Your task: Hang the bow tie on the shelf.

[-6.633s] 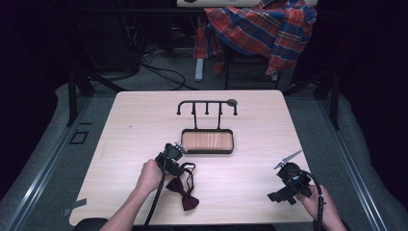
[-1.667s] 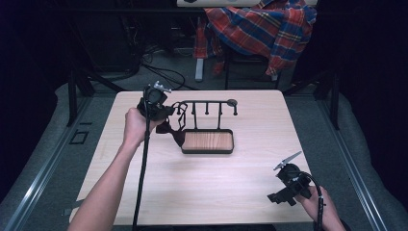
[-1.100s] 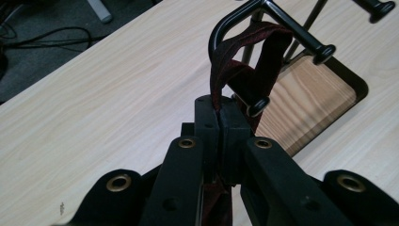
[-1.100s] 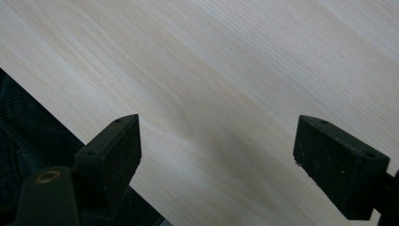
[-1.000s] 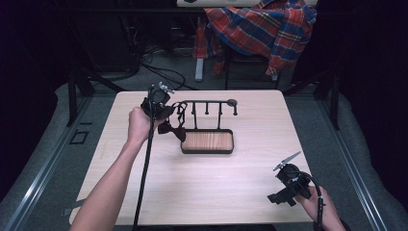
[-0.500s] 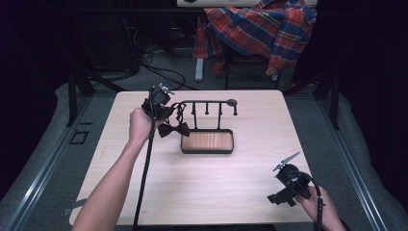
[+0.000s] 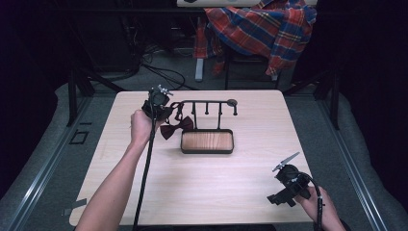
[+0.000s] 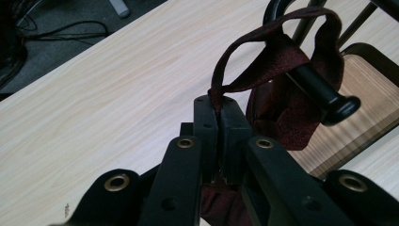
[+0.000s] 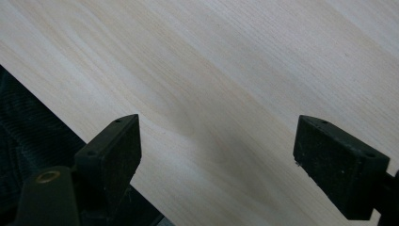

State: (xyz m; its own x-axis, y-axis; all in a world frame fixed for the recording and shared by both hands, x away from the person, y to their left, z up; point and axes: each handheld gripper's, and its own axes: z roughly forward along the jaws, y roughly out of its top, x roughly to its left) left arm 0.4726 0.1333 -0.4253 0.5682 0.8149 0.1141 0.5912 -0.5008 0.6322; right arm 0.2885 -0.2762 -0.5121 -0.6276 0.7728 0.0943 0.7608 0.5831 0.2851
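Observation:
A dark red bow tie hangs by its strap at the left end of a black hook rack that stands over a wooden tray. In the left gripper view the strap loops over the rack's knobbed left peg, and the bow dangles below it. My left gripper is shut on the strap beside that peg. My right gripper rests near the table's front right edge, jaws wide open over bare wood.
The light wooden table has bare room in front of the tray. A plaid shirt hangs over a chair behind the table. Cables lie on the floor at the back left.
The left gripper has shifted slightly, and the bow tie now hangs lower and nearer the tray's left corner, its strap over the rack's end peg. The right gripper has stayed put.

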